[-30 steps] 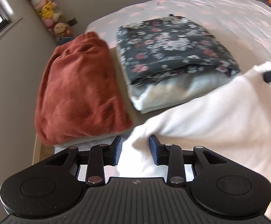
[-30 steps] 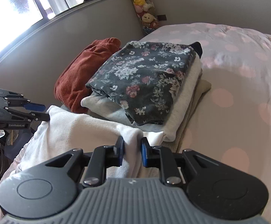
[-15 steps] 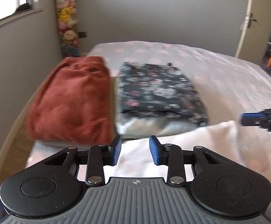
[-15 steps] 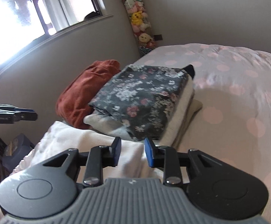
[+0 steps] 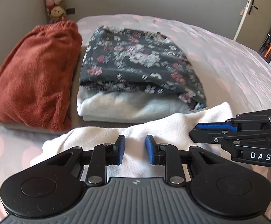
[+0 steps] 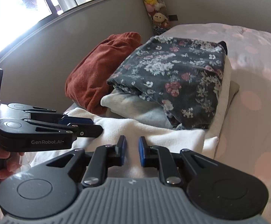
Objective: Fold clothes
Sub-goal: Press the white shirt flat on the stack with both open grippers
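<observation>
White fleece garment (image 5: 172, 128): folded on bed (image 5: 238, 65), shifted nearer floral-topped stack (image 5: 135, 61) | left tongs (image 5: 135, 149): parted, empty; right tongs (image 6: 132, 150): now narrower, empty | fold seemingly released

The white garment (image 5: 165, 128) looks like soft, matt fleece, while the rust-red garment (image 5: 34, 74) is a plush, fuzzy cloth with a short nap. The floral garment (image 5: 139, 63) is a thinner, smooth woven fabric lying on pale fleece. The left gripper (image 5: 135, 149) is matt black plastic with ribbed grey housing, blue rubbery pads and shiny metal rivets.
</observation>
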Available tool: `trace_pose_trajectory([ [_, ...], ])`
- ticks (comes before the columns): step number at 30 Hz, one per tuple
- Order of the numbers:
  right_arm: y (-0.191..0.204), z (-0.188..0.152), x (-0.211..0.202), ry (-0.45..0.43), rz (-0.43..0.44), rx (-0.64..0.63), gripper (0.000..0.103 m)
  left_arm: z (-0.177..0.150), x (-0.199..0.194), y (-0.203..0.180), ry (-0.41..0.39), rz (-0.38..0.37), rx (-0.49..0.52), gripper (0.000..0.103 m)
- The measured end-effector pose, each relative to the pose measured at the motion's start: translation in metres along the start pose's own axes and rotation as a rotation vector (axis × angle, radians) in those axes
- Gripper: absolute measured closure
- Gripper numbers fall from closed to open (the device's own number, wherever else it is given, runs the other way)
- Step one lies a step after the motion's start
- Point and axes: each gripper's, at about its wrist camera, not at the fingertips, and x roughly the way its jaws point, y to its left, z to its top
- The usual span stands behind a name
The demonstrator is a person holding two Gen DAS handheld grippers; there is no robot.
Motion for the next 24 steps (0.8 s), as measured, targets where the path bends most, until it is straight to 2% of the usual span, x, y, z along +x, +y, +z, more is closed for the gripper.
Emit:
trace_pose_trajectory([
  [4,-0.001,-0.001,0.008,0.005,-0.022,-0.014,0.088,0.000,0.008,-0.001,0.006,0.012,-0.001,0.080],
  [9,0.001,0.004,-0.002,0.016,-0.013,-0.011,0.087,0.003,-0.009,-0.003,-0.010,0.011,-0.021,0.080],
  [13,0.011,0.003,-0.036,-0.021,0.001,-0.011,0.078,-0.003,-0.042,-0.011,-0.052,0.035,-0.019,0.080],
  [14,0.015,0.000,-0.047,-0.033,0.003,-0.021,0.074,-0.007,-0.054,-0.014,-0.062,0.039,-0.018,0.080],
  [19,0.040,-0.026,-0.092,-0.079,0.025,-0.055,0.073,-0.041,-0.104,-0.033,-0.095,0.059,-0.022,0.080],
  [24,0.065,-0.060,-0.127,-0.107,0.039,-0.077,0.069,-0.084,-0.133,-0.060,-0.099,0.089,-0.026,0.080],
])
